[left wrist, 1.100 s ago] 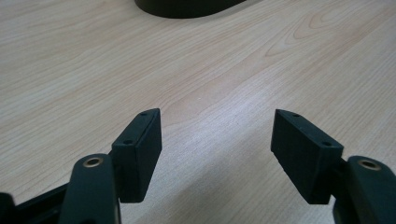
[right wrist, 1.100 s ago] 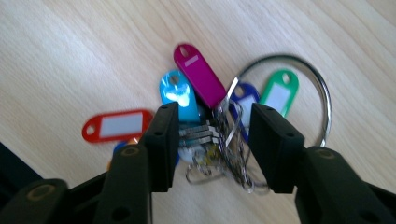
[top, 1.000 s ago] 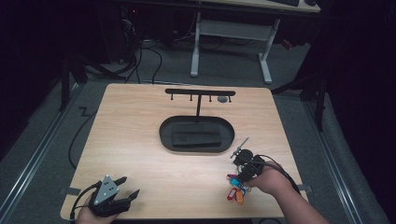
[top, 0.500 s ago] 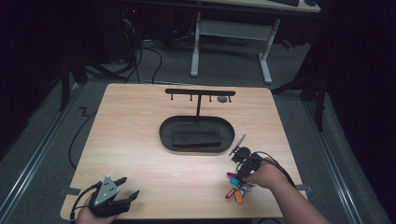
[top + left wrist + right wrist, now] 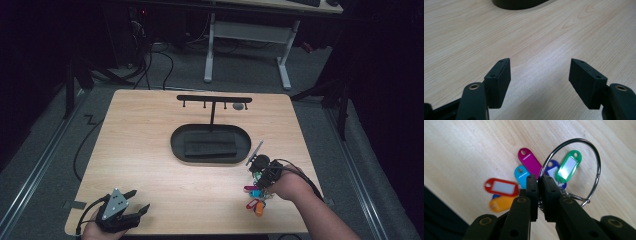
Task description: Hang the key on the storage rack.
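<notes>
At the near left corner of the tabletop [image 5: 150,150] the left gripper [image 5: 131,211] rests low in the person's left hand [image 5: 97,231], its fingers [image 5: 499,82] spread wide with bare wood between them and nothing held; in the left gripper view the edge of the black oval tray [image 5: 519,3] lies well beyond them. In the middle of the tabletop that tray [image 5: 175,145] carries a flat dark block [image 5: 210,147]; just behind it stands a black T-shaped hook rack [image 5: 214,99]. Toward the near right, the right gripper [image 5: 257,175] has just been closing its fingers [image 5: 532,192], which now pinch the wire of the metal key ring [image 5: 596,170] near its left side; the ring's loop arcs up and to the right of the fingertips. The coloured key tags [image 5: 530,161] hang from the ring and fan out on the wood beyond and to the left of the fingers; the green one sits inside the loop. In the high view the tags [image 5: 254,197] lie just left of the right hand [image 5: 287,187].
</notes>
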A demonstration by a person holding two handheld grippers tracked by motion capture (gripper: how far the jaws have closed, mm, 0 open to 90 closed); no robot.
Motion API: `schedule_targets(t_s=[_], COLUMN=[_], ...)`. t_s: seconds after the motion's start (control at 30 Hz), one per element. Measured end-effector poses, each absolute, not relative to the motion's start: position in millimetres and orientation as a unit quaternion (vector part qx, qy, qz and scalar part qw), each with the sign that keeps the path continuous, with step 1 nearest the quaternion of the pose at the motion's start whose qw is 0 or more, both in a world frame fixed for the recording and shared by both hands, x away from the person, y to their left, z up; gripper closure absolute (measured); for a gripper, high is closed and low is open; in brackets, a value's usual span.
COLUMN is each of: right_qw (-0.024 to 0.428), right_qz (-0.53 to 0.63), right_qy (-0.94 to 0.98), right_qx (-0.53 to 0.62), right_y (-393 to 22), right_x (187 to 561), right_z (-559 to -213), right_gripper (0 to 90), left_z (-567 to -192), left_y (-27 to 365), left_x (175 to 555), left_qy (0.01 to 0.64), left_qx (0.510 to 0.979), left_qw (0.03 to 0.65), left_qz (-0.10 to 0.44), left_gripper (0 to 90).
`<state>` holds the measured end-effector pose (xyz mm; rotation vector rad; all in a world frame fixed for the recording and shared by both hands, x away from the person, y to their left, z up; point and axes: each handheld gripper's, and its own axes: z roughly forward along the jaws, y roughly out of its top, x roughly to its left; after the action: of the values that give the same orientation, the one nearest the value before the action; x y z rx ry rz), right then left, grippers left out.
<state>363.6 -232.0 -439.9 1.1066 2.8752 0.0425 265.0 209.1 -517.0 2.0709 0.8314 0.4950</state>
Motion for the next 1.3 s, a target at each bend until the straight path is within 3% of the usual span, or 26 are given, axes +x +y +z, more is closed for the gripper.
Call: schedule_targets(t_s=[1.3], right_qw=[0.109], right_qz=[0.025], right_qy=[0.934], right_qx=[0.339], right_y=[-235.2], right_x=[362.6], right_z=[-336.9], right_gripper=[84.9], left_z=[-520.1], left_y=[207.5], left_x=[265.5], left_qy=[0.325], left_qx=[0.833], left_qw=[0.403], left_qz=[0.194], left_gripper=[34.6])
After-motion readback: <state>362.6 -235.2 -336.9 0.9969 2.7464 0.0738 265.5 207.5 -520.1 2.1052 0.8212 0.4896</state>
